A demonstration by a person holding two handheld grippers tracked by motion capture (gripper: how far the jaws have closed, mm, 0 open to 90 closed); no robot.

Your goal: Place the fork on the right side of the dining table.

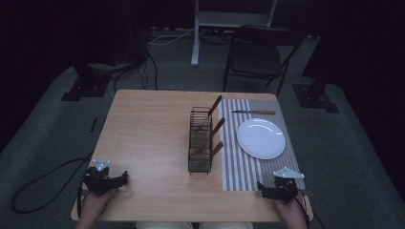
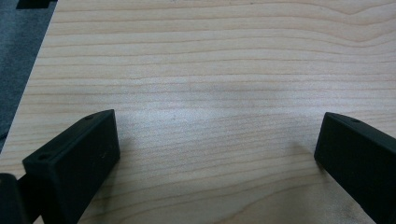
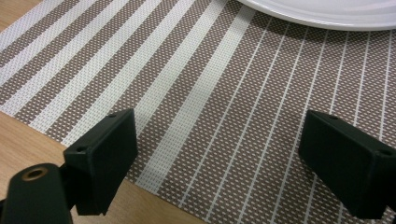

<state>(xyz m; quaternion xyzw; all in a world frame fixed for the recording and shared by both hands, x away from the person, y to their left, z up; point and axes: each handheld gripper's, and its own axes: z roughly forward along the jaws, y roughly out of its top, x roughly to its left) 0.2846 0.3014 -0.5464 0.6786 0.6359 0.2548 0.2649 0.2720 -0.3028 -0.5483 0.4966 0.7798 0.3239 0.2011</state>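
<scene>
Left tool [image 1: 125, 178] low at the near left corner of the wooden worktop [image 1: 148, 133], held by a hand [image 1: 93, 205] coming in from the bottom edge, jaws pointing toward the middle of the worktop. Seen in the left gripper view [image 2: 217, 154]: jaws spread wide, bare wood grain between them, nothing pinched.

Further right, about mid-worktop: a black wire rack [image 1: 199, 140], long and narrow, running away from the person. Three wooden-handled utensils [image 1: 217, 127] standing in it, handles leaning out to the right over the rack's edge.

Just right of the rack: a striped brown-and-white placemat [image 1: 239, 167], covering the right part of the worktop. On it, a white plate [image 1: 261, 138], empty, roughly centred. Beyond the plate, near the mat's far edge, a knife [image 1: 254, 112] with a wooden handle, lying crosswise, blade to the left, apart from the plate.

At the near right corner: right tool [image 1: 261, 188], held by the other hand [image 1: 291, 212], resting over the near edge of the mat. In the right gripper view [image 3: 219, 149]: jaws spread wide over the stripes, nothing between them, plate rim [image 3: 327, 14] well ahead, untouched.

Beyond the worktop, on grey carpet: a black folding chair [image 1: 258, 55].
</scene>
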